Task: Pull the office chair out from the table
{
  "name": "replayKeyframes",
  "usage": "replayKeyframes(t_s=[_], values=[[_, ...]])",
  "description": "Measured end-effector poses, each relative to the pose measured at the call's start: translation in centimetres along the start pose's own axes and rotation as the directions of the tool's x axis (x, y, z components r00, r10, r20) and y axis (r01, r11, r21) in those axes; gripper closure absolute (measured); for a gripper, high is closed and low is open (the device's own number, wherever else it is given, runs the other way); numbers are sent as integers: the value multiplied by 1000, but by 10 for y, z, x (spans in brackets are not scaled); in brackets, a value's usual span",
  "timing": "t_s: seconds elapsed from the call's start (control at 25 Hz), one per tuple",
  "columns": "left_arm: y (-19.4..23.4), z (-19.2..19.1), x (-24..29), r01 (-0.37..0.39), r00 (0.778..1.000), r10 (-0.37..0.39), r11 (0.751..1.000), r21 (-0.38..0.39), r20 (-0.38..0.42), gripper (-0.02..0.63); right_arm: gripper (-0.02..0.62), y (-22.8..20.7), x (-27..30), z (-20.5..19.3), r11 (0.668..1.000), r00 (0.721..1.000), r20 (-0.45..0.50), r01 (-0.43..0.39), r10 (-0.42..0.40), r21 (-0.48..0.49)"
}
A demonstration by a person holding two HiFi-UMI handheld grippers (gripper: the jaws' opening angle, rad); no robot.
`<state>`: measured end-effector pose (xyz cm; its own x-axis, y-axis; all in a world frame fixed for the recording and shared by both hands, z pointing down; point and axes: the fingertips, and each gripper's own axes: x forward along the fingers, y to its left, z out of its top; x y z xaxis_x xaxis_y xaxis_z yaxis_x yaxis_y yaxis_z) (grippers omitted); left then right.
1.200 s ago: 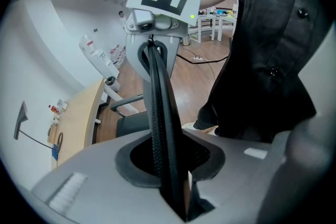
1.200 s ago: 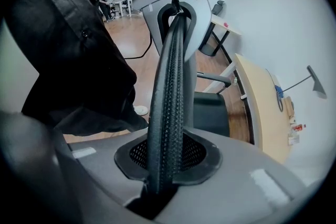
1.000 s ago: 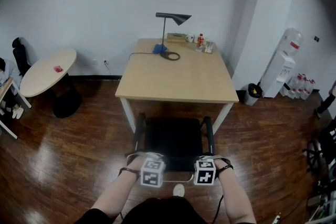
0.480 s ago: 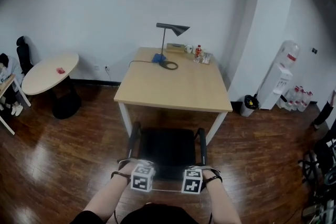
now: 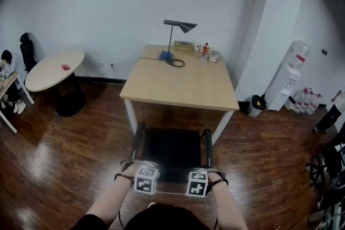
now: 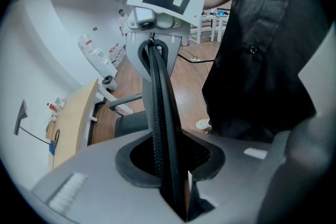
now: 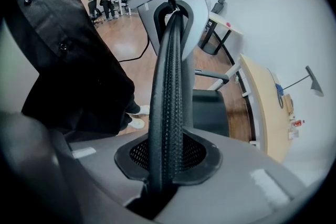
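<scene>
The black office chair [image 5: 172, 149] stands at the near edge of the light wooden table [image 5: 180, 83], its seat mostly out from under the tabletop and its armrests on either side. My left gripper [image 5: 147, 174] and right gripper [image 5: 198, 176] sit side by side on the top rim of the backrest. In the left gripper view my left gripper [image 6: 169, 165] is shut on the thin black mesh backrest [image 6: 160, 102], which runs up between the jaws. The right gripper [image 7: 165, 157] is shut on the same backrest [image 7: 170, 86] further along the rim.
On the table's far end are a black desk lamp [image 5: 179, 25], its cable and a few small bottles [image 5: 205, 50]. A round table [image 5: 54, 70] stands at the left, a water dispenser [image 5: 291, 75] and a bin [image 5: 254, 106] at the right. The floor is dark wood.
Both grippers and the chair have come a little back from the table, toward the person holding them. The grip on the backrest is the same.
</scene>
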<state>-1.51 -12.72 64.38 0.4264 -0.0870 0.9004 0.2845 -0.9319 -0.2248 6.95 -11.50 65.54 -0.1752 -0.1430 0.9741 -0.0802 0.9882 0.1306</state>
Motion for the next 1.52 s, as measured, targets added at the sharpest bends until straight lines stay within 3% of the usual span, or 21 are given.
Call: replayKeyframes(t_s=[1.52], values=[[-61, 12, -10, 31, 1000, -31, 999, -18, 2, 509, 508, 62, -7, 7, 1000, 1000, -6, -19, 19, 1]])
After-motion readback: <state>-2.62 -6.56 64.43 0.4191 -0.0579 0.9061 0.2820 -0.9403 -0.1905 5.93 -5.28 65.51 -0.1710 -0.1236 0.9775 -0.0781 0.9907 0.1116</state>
